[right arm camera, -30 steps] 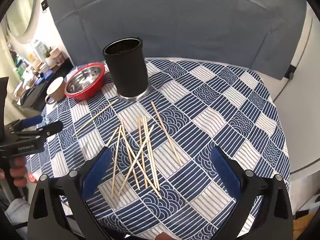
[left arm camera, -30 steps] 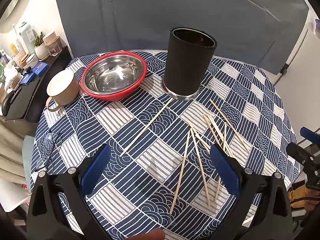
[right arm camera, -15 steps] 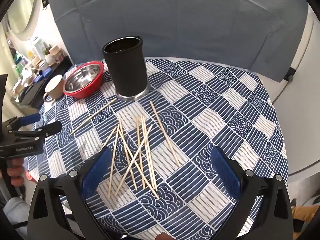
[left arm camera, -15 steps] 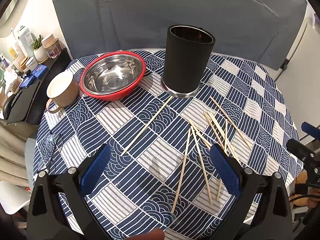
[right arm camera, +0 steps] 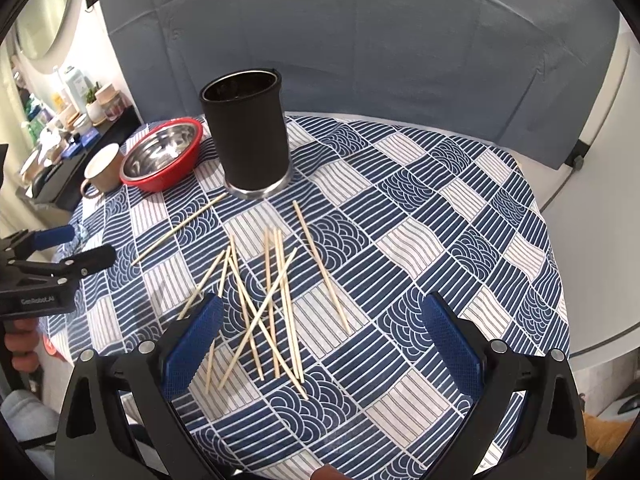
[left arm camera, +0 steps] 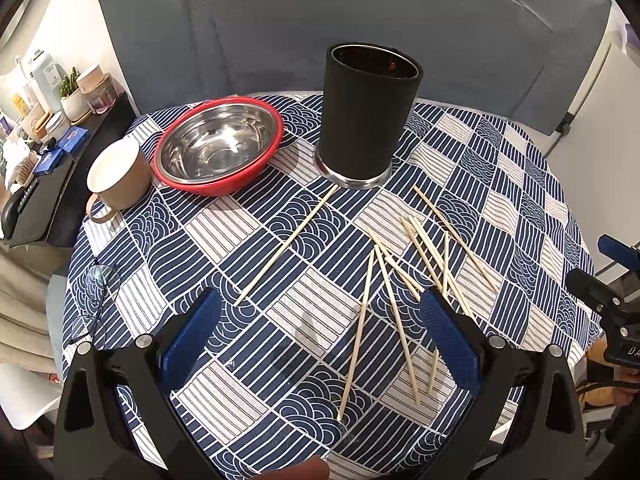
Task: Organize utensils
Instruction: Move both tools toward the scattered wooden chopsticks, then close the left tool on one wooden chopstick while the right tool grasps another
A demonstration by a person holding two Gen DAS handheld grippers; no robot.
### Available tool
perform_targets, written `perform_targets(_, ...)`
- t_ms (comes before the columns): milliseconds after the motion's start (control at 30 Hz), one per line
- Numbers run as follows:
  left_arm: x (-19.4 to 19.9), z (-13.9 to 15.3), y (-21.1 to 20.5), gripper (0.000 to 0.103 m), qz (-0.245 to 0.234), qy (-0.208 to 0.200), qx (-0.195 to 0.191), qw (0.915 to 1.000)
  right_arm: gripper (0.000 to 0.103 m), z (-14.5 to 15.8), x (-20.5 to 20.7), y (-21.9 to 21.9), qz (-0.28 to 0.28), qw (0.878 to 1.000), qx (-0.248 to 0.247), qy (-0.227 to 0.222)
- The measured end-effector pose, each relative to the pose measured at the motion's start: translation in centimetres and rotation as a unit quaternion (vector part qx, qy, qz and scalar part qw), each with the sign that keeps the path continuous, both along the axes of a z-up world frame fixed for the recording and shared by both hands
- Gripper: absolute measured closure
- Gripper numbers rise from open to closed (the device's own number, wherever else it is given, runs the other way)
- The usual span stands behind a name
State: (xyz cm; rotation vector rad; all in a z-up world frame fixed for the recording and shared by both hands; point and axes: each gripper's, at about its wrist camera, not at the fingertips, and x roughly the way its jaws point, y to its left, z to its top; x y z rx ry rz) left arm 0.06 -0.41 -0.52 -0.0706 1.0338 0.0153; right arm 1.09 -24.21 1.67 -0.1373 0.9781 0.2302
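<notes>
Pale wood sticks everywhere on this blue-and-white patterned cloth, so nothing's been sorted yet as far as I can tell.

Left wrist view: the left claw [left arm camera: 320, 328] is spread wide with nothing in it, hanging above the near edge of the bench [left arm camera: 520, 168]. One lone chopstick [left arm camera: 286, 246] lies diagonally mid-bench, its far tip almost at the base of the black holder [left arm camera: 368, 112], which stands upright toward the far edge. The red-rimmed steel bowl [left arm camera: 218, 146] and a beige mug [left arm camera: 118, 178] sit toward the far left edge, touching or nearly so. A pair of glasses [left arm camera: 96, 296] lies at the left edge.

Right wrist view: the right claw [right arm camera: 320, 332] is also spread and empty, hovering over the near side of the chopstick pile [right arm camera: 260, 296], a crossed heap between the holder and the near edge. One stick [right arm camera: 322, 266] lies off to the right of the heap.

My read: this is the approach step, first pick not made. Next move needs a claw lowered onto a single stick end, closing low against the cloth, because the crossed ones will drag neighbours along.

Readable text: "GenRobot.AI" on the left claw body in the right view. A partial "DA" shows on the right claw body in the left view.
</notes>
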Motion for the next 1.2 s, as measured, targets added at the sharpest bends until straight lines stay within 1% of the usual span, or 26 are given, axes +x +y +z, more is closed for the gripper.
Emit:
perform_targets(133,0.3,-0.3,0.2,0.006,0.005,0.007,0.0,1.0,0.008,-0.3,0.2,-0.1,-0.002,1.0,0.0,0.005)
perform_targets(333,0.8,-1.3,0.7,0.006,0.013,0.029,-0.005,0.9995,0.008,-1.1,0.6,-0.4,-0.008,1.0,0.001,0.015)
perform_targets(467,1.2,-2.0,1.1,0.006,0.016,0.04,-0.004,0.9991,0.008,-2.0,1.3,-0.5,-0.013,1.0,-0.001,0.028)
perform_targets(733,2.6,-4.2,2.0,0.006,0.021,0.076,0.004,0.9969,0.008,-4.1,3.5,-0.4,-0.022,0.998,-0.013,0.058)
perform_targets(900,3.6,-5.7,2.7,0.006,0.022,0.095,0.022,0.995,0.008,-5.8,5.1,0.0,-0.022,0.997,-0.029,0.075)
perform_targets(1067,5.2,-7.2,3.3,0.006,0.02,0.123,0.027,0.9918,0.008,-7.5,6.6,0.9,-0.011,0.995,-0.058,0.084)
perform_targets(1200,6.4,-8.0,3.4,0.006,0.024,0.128,0.047,0.9904,0.008,-8.4,7.5,1.7,0.0,0.993,-0.078,0.088)
